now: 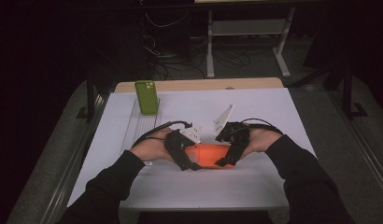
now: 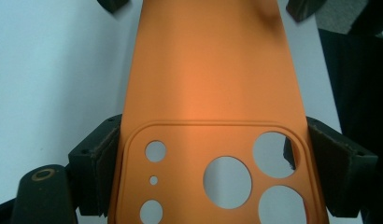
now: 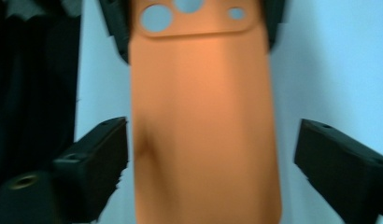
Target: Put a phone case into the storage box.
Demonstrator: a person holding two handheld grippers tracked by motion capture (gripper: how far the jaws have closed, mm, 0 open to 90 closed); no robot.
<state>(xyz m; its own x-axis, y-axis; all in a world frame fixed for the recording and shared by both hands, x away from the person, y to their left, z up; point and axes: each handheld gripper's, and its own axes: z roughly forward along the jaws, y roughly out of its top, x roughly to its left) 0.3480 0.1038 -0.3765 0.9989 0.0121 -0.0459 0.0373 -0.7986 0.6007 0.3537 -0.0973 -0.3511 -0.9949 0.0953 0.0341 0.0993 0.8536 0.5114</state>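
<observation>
An orange phone case (image 1: 209,154) lies just over the white table between both grippers, back side up. My left gripper (image 1: 188,159) is shut on its camera-cutout end; in the left gripper view both pads (image 2: 104,163) press the long edges of the case (image 2: 213,79) beside the round lens holes. My right gripper (image 1: 228,156) is at the opposite, plain end. In the right gripper view its jaws stand apart on either side of the case (image 3: 201,116), with gaps to both edges, so the right gripper (image 3: 213,156) is open and does not grip it.
A green phone case (image 1: 146,97) stands upright at the far end of a clear slotted rack (image 1: 139,126) on the left of the white table (image 1: 255,107). A wooden strip (image 1: 203,85) runs along the back edge. Dark floor with cables and a table frame lies beyond.
</observation>
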